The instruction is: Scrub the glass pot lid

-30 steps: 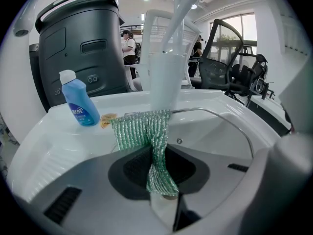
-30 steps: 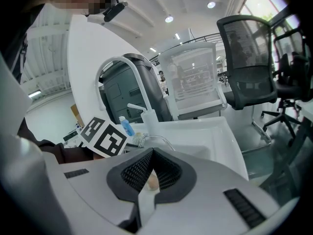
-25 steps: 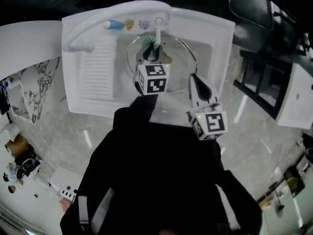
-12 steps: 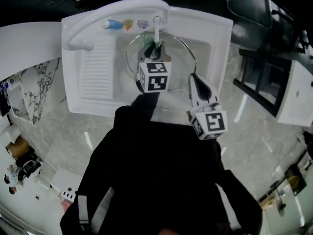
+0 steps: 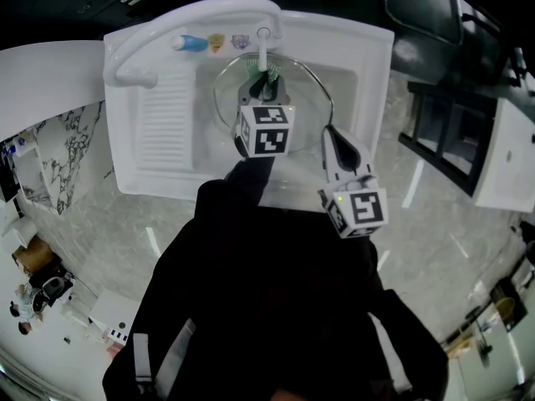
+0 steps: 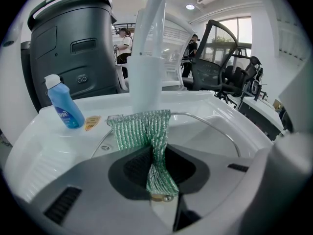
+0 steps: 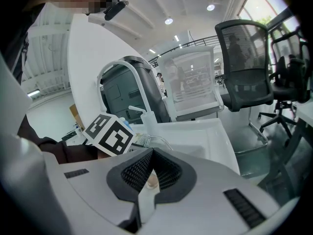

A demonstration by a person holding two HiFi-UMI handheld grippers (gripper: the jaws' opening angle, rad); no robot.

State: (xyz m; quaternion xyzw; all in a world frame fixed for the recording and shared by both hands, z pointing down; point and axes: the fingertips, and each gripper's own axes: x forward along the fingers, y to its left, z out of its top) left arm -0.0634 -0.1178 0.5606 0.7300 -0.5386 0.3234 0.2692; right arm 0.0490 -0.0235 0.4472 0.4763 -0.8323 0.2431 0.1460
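Note:
The glass pot lid (image 5: 308, 90) lies in the basin of the white sink (image 5: 167, 115), under the faucet (image 5: 262, 50). My left gripper (image 5: 261, 88) is over the lid's far part, shut on a green scrub cloth (image 6: 143, 130) that hangs against the lid's metal rim (image 6: 217, 129). My right gripper (image 5: 329, 132) is at the lid's right edge, jaws closed on the rim. In the right gripper view the lid (image 7: 157, 141) shows just past the left gripper's marker cube (image 7: 109, 134).
A blue dish soap bottle (image 5: 189, 43) lies on the sink's back ledge, upright in the left gripper view (image 6: 63, 106). The ribbed drainboard (image 5: 165, 128) is left of the basin. A dark bin (image 6: 73, 48) and office chairs (image 7: 247, 67) stand behind.
The left gripper has shifted a little farther across the lid toward the faucet with the cloth. The right gripper has stayed in place.

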